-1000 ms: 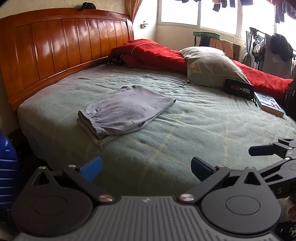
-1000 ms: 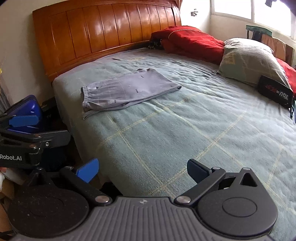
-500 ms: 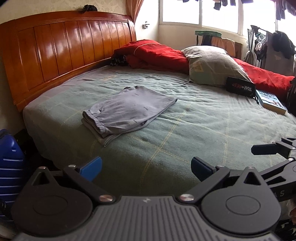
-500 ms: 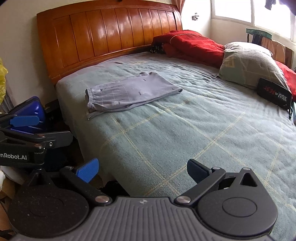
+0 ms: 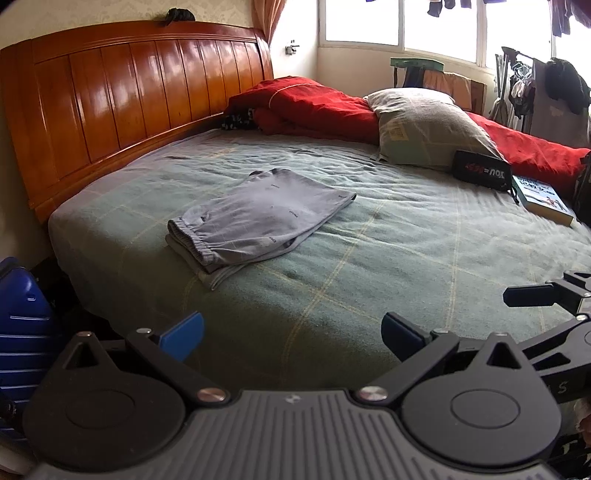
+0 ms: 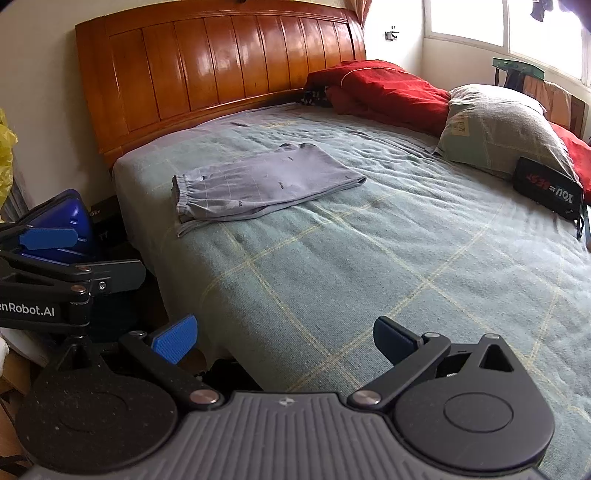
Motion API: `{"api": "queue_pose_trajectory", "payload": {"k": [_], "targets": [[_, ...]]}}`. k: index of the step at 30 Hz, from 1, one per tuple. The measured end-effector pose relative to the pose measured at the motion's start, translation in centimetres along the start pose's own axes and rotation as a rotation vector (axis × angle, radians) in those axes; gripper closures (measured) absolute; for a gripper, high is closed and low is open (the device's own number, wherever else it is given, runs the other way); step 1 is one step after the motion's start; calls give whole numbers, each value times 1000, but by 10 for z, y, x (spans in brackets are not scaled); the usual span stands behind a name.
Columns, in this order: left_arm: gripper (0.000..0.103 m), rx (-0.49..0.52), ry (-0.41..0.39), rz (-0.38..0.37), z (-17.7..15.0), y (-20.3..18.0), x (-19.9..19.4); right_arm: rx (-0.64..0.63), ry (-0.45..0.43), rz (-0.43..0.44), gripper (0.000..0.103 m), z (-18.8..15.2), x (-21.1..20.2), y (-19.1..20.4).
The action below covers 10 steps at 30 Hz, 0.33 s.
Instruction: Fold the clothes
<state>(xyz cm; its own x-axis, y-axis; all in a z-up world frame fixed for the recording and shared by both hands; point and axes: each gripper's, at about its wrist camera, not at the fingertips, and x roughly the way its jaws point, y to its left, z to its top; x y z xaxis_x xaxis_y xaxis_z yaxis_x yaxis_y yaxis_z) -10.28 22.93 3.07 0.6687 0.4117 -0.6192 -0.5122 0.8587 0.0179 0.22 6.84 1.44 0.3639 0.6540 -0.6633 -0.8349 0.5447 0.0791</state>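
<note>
The gray pants (image 5: 258, 218) lie folded flat on the bed (image 5: 406, 258), near the corner by the wooden headboard (image 5: 129, 99). The waistband end points toward the bed's edge. A thin bit of the lower layer sticks out under it. Nothing is touching the pants.

The left tongs (image 5: 291, 332) are spread wide and hold nothing. They hang low in front of the bed, well apart from the pants. Each of the 2 tips has a blue pad (image 5: 183, 334).

The right tongs (image 6: 284, 336) are spread wide too, and they are empty. They hang over the near edge of the bed, also well apart from the pants. In the right wrist view, the left tongs show at the left side, just beside a blue suitcase (image 6: 62, 225) that stands on the floor next to the bed.

The bed has a green blanket with thin yellow lines. A red quilt (image 5: 321, 107) is bunched up at the far side. A gray pillow (image 5: 424, 129) rests against it. A black pouch (image 5: 482, 175) lies just in front of the pillow, and a book (image 5: 543, 201) lies near the pouch. Clothes hang by the bright window (image 5: 399, 22).
</note>
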Motion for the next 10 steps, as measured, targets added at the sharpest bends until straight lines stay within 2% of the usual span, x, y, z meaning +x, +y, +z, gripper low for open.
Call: {"api": "queue_pose_trajectory", "payload": {"k": [10], "targets": [[1,1,-3,2,0,-1,-1,-1,-1,2,0,0,-1,1]]}}
